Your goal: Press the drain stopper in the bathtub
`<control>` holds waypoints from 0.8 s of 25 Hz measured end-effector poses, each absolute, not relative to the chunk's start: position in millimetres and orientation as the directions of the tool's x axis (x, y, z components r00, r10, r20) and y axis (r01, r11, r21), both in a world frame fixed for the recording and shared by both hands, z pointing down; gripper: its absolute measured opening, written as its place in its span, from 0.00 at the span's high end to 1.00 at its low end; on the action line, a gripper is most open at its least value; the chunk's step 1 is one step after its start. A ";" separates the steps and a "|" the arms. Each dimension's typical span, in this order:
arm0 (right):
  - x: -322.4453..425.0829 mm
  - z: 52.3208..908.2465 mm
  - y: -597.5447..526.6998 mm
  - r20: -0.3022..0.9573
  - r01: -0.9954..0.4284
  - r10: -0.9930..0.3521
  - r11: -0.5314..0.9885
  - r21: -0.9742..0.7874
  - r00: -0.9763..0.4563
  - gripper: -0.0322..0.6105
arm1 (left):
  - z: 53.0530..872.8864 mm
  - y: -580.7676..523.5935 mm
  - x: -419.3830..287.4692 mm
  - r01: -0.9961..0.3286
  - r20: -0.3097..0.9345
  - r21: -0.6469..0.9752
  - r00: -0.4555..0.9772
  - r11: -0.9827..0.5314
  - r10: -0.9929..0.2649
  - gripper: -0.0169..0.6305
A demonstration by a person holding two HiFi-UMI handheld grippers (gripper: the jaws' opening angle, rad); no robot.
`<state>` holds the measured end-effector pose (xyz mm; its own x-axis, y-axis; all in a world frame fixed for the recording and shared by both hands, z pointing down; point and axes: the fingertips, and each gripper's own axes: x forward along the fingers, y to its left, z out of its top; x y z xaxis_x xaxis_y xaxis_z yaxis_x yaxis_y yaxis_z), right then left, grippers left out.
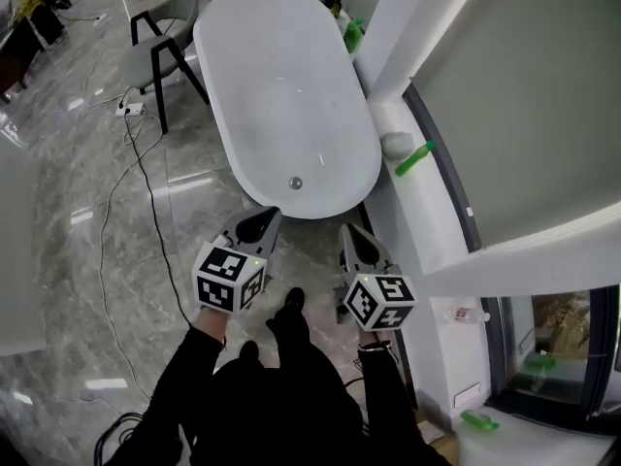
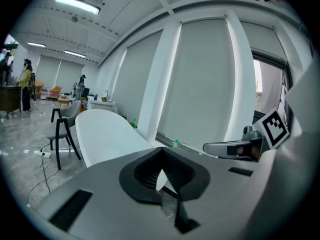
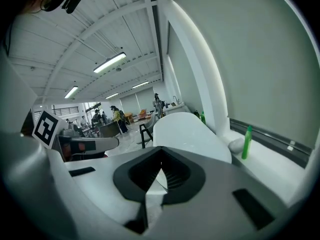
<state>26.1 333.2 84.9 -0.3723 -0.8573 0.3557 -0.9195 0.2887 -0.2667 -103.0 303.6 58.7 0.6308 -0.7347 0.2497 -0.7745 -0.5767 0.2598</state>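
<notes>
A white oval bathtub [image 1: 281, 95] stands on the marble floor ahead of me. Its small round metal drain stopper [image 1: 296, 183] sits in the bottom near the tub's near end. My left gripper [image 1: 262, 219] hovers just short of the tub's near rim, jaws shut and empty. To its right my right gripper [image 1: 351, 235] is level with it, also shut on nothing. The left gripper view shows the closed left gripper [image 2: 161, 178] below the tub [image 2: 107, 129]. The right gripper view shows the closed right gripper [image 3: 158, 174] pointing at the tub [image 3: 187, 131].
A grey chair [image 1: 160, 51] stands left of the tub, with a power strip [image 1: 131, 108] and a black cable [image 1: 112, 260] on the floor. On the white window ledge [image 1: 388, 115] to the right lie a green bottle [image 1: 414, 158] and a pale round object [image 1: 396, 144].
</notes>
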 end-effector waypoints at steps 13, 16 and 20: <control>82.0 108.4 251.9 0.400 -0.905 -0.822 0.299 -0.303 -0.406 0.95 | 84.1 204.9 -66.0 -0.831 0.325 0.261 0.555 -0.492 -0.766 0.96; 91.2 113.6 242.2 0.407 -0.904 -0.818 0.294 -0.310 -0.406 0.95 | 86.8 191.8 -56.2 -0.832 0.340 0.249 0.554 -0.495 -0.760 0.96; 95.4 118.7 230.8 0.417 -0.904 -0.814 0.288 -0.315 -0.405 0.95 | 90.7 176.2 -45.4 -0.826 0.356 0.244 0.564 -0.508 -0.745 0.96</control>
